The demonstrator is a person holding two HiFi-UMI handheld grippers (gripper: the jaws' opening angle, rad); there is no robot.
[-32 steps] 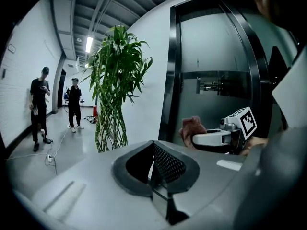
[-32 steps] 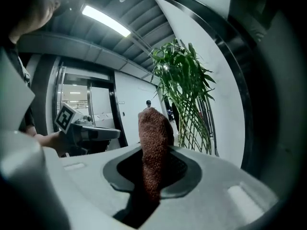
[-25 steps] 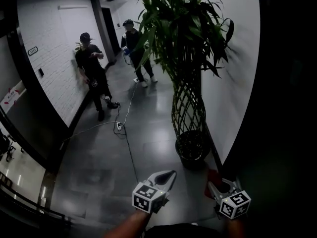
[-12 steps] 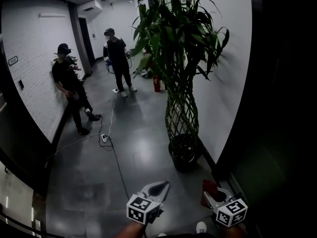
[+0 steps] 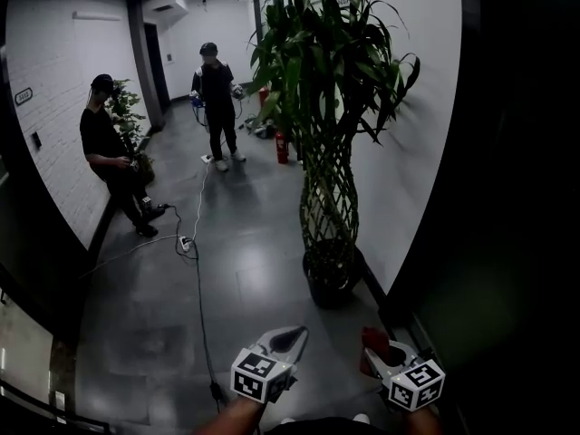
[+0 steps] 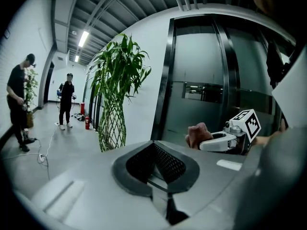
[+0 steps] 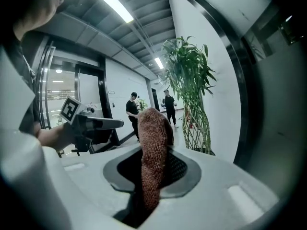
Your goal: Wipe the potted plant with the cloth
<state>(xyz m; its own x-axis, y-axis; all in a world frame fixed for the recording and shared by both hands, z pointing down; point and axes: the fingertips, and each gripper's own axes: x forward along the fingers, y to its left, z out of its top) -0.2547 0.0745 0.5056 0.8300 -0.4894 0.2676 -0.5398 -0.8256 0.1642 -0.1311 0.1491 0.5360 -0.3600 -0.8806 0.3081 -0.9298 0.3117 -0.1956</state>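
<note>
Left gripper (image 5: 288, 338) sits lower centre of the head view, fingers (image 6: 139, 163) pressed together, nothing between them. Right gripper (image 5: 379, 356) sits lower right, near the left one, fingers (image 7: 178, 169) pinching a reddish-brown cloth (image 7: 154, 147). The cloth is bunched and stands up out of the grip with a rounded top end. Both grippers point up-frame toward the potted plant (image 5: 331, 98). The plant is centre-right of the head view, just beside the white wall (image 5: 426, 107): tall, lattice-braided stems (image 5: 328, 207), dense green leaves on top, dark round pot (image 5: 331, 275) standing on the grey floor (image 5: 245, 279). The cloth is apart from the plant, no contact, and bare floor shows between the pot and both grippers. A person in dark clothes (image 5: 109, 166) is at the white brick wall (image 5: 54, 80) at frame left, head bent down, with a smaller plant (image 5: 122, 116) just behind. A second person (image 5: 216, 89) stands farther down the corridor, upper centre-left. A cable (image 5: 198, 288) runs along the floor from that end toward the bottom of the frame, with a white connector block (image 5: 184, 241) on it near the first person's feet. A red fire extinguisher (image 5: 281, 146) stands on the floor beyond the plant. The left gripper view shows a dark-framed glass door (image 6: 201, 90) to the right of the plant.
</note>
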